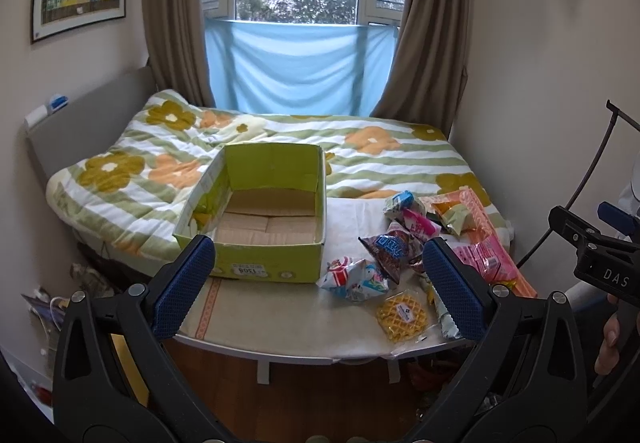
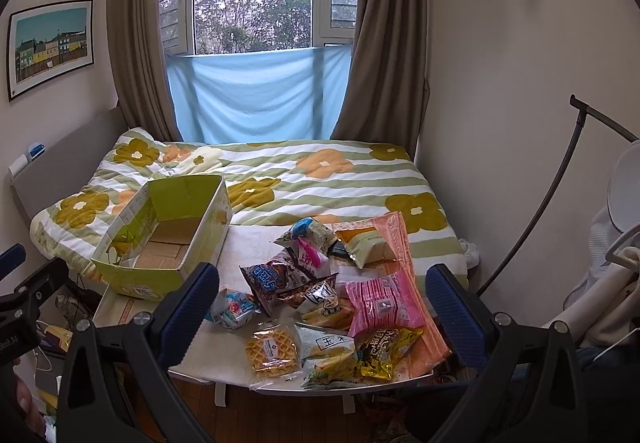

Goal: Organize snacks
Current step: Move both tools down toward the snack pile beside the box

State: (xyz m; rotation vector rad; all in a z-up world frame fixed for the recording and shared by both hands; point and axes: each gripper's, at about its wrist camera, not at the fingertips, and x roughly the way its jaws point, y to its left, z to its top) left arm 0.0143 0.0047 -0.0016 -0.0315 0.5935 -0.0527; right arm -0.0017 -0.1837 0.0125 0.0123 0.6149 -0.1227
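An open green cardboard box [image 1: 260,259] [image 2: 136,279] stands empty on the left of a small white table [image 1: 280,327] [image 2: 224,363]. A pile of snack packets lies on the right: a waffle pack [image 1: 401,316] [image 2: 273,352], a pink packet [image 2: 382,303] [image 1: 482,259], a dark chocolate packet [image 1: 390,249] [image 2: 266,281], a yellow-black packet [image 2: 384,353] and several others. My left gripper [image 1: 318,287] is open and empty, held back from the table's near edge. My right gripper [image 2: 324,311] is open and empty, also short of the table.
A bed with a flowered quilt [image 1: 280,139] [image 2: 320,179] lies behind the table, under a window with brown curtains. Wood floor [image 1: 304,395] shows below the table. A lamp pole [image 2: 560,203] and clutter stand at the right; cables and items lie on the floor at the left.
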